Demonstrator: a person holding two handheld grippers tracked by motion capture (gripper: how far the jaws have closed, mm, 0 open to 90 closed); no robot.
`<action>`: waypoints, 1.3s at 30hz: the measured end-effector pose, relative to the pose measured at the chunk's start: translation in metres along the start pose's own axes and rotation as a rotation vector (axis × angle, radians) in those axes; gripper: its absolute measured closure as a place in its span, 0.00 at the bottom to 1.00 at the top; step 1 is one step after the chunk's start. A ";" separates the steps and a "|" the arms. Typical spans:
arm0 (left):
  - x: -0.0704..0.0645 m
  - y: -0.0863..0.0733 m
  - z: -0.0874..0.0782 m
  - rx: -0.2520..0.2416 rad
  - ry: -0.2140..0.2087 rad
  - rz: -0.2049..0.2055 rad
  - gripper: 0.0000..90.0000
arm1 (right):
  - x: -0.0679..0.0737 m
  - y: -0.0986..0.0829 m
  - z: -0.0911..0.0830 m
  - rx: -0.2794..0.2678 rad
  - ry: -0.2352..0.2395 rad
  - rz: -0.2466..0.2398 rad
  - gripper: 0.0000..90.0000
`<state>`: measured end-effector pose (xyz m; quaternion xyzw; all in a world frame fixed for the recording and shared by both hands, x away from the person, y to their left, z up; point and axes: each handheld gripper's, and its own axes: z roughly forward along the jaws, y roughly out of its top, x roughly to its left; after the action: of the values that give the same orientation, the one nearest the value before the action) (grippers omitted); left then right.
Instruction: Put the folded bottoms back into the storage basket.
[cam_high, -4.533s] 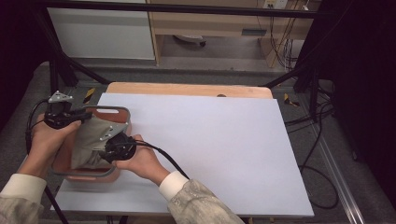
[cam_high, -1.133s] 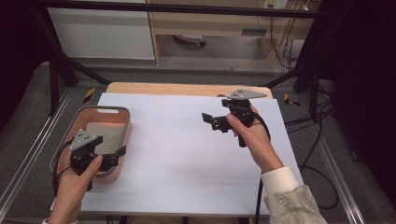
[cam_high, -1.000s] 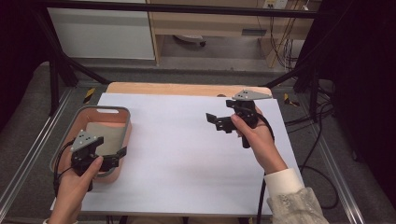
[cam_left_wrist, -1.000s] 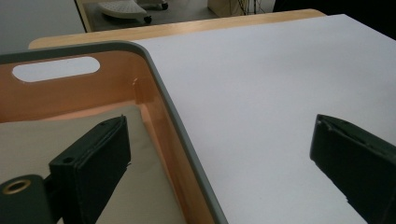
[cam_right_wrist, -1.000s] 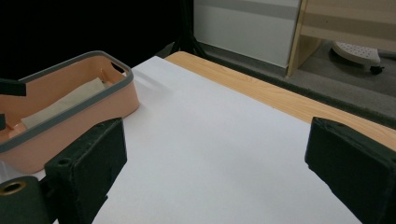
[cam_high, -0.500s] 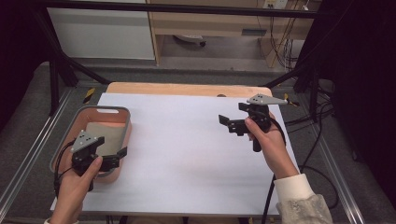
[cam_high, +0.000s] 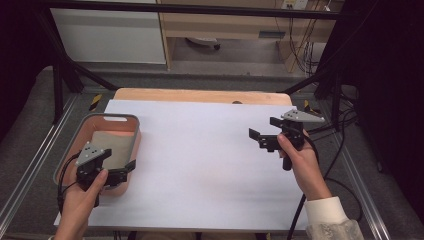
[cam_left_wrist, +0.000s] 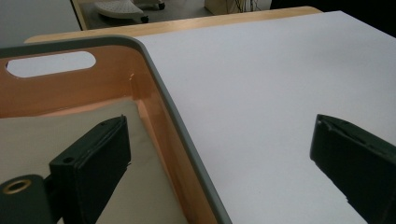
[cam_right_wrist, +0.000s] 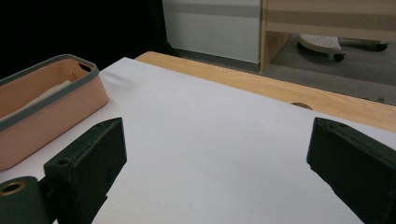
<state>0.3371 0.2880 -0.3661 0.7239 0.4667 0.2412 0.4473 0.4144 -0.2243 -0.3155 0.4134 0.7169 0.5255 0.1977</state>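
While both jaws gape empty, left hand-held gripper (cam_high: 131, 167) straddles the near right wall of the pink tray (cam_high: 131, 120) at counter's (cam_high: 210, 165) left edge; right hand-held gripper (cam_high: 256, 136) hangs well apart. Tray looks light, rigid, smooth plastic; best pinched on that wall or the far handle slot.

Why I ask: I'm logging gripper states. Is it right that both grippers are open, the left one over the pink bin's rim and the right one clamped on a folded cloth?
Not quite. The right gripper holds nothing: the right gripper view shows its jaws wide apart over the bare white table. The left gripper is open over the pink bin rim.
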 end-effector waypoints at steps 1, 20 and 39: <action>0.000 -0.001 0.000 0.000 0.000 -0.001 0.06 | -0.002 -0.002 -0.002 -0.002 -0.003 0.004 0.06; -0.004 -0.009 0.002 0.014 -0.031 0.023 0.06 | -0.023 -0.040 -0.027 -0.020 -0.073 0.041 0.07; -0.006 -0.011 0.003 0.015 -0.034 0.031 0.06 | -0.029 -0.086 -0.036 -0.027 -0.094 0.060 0.07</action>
<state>0.3320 0.2828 -0.3768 0.7384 0.4495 0.2322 0.4458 0.3725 -0.2780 -0.3859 0.4563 0.6868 0.5209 0.2208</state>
